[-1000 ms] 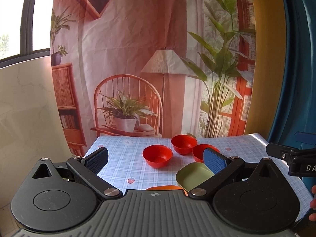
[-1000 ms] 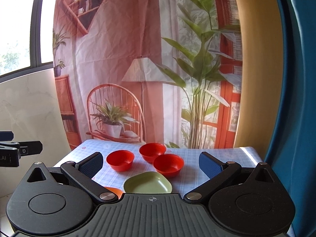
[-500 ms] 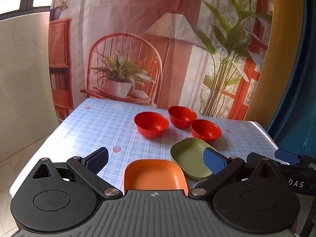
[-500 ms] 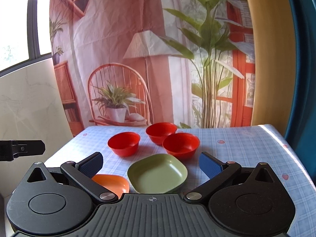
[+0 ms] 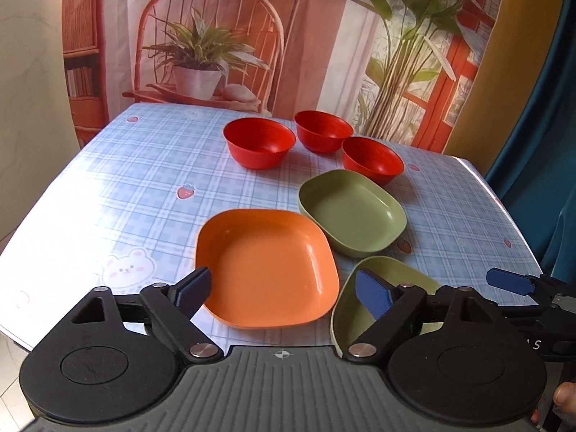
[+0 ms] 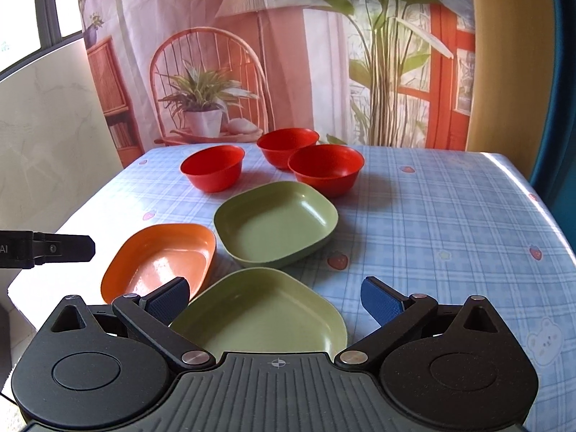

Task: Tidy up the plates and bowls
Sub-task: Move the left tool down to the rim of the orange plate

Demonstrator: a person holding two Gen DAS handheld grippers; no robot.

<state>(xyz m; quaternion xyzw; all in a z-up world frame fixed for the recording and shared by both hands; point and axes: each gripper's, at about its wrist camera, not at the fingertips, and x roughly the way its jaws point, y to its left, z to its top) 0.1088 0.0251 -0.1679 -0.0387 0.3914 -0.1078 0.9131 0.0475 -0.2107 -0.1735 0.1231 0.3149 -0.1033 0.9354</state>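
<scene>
Only partial letters, perhaps "AI", show on the left hand-held gripper (image 6: pixel 50 248); both hand-held grippers gape, gripping nothing.

Right tablecloth (image 6: pixel 450 223) bare (bowls (image 6: pixel 325 167) crowd the back)

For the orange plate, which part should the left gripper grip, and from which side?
Grip the near rim of the orange plate, coming in low from the camera side. The plate lies flat with a raised, upturned edge, and the open left gripper already straddles that near edge, one finger able to slip inside, one outside.
</scene>
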